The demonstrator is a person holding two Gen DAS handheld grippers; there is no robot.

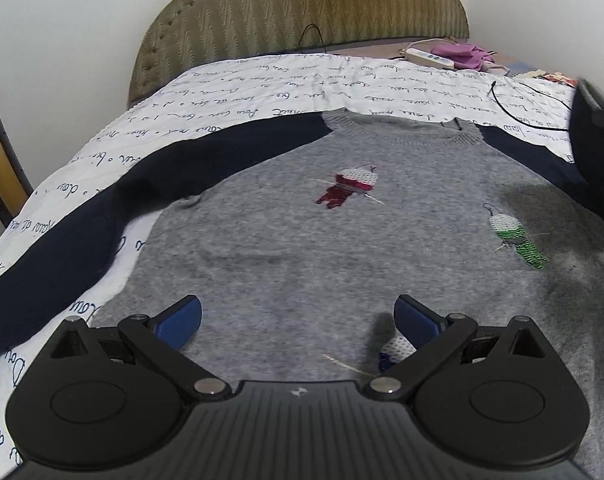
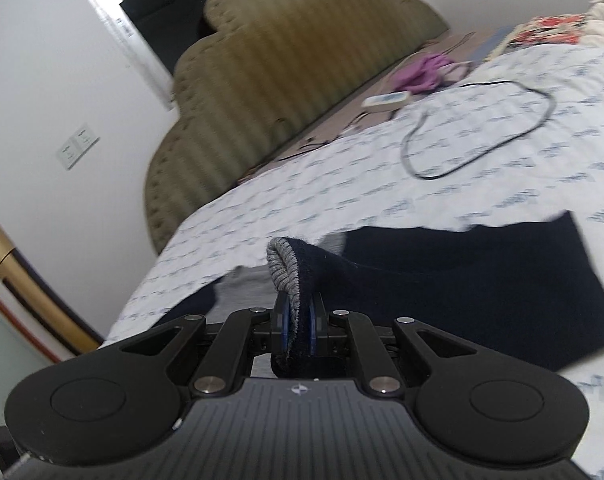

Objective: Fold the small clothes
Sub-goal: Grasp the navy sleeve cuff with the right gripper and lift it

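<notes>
Your left tool [image 1: 298, 320] hangs with its blue-padded fingers [image 1: 180, 322] spread wide, holding nothing, low over the lower front of the sweater [image 1: 302, 240]. That sweater lies front-up and flat on the bed [image 1: 262, 80], its grey body toward you and its ribbed collar [image 1: 401, 130] toward the padded headboard [image 1: 302, 8]. The navy left sleeve [image 1: 62, 232] stretches out across the white script-printed bedspread to your left. A red embroidered figure [image 1: 351, 186] sits on the chest, a green one [image 1: 517, 238] off to the right, and a third, partly hidden, lies just beside the right-hand finger of the left tool.

Your right tool [image 2: 298, 330] is clamped on the other sleeve's cuff [image 2: 286, 272] — the grey ribbed edge stands up between the closed pads, and the navy sleeve [image 2: 461, 292] trails from it, lifted near the tool and lying on the bedspread farther right. This view is blurred.

Beyond the sweater, a black cable [image 2: 481, 136] loops on the bedspread. Near the headboard lie a white remote-like unit [image 1: 429, 58] and a bunched purple cloth [image 1: 461, 56] just beside it — both well apart from the sweater.
</notes>
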